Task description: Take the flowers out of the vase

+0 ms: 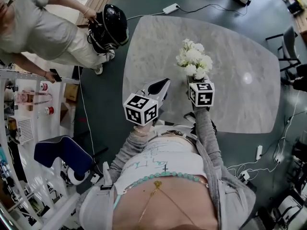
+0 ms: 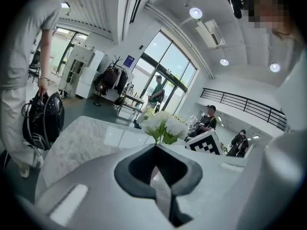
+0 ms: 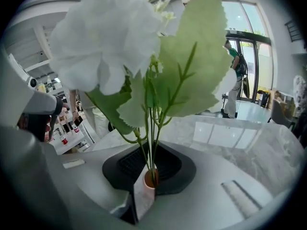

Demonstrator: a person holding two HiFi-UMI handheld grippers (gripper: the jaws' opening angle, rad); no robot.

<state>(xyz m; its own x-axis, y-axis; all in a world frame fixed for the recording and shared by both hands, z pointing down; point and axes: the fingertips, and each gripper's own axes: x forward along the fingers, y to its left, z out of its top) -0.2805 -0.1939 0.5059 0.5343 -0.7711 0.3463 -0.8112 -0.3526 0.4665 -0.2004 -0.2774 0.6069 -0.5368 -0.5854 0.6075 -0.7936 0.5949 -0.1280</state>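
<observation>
1. While the right gripper (image 3: 149, 169) pinches the neck of a slim white vase with an orange-brown mouth (image 3: 145, 189), the bunch of white artificial flowers with green leaves (image 3: 112, 42) stands in that vase, its thin stems rising between the jaws.
2. Left gripper (image 2: 156, 152): near the bouquet, jaws pressed together on nothing.
3. Both hang over a pale grey marble-patterned table with rounded corners (image 1: 240, 47).
4. A person in light clothes (image 1: 43, 28) stands beside the table, holding a black helmet-like object (image 1: 112, 23).
</observation>
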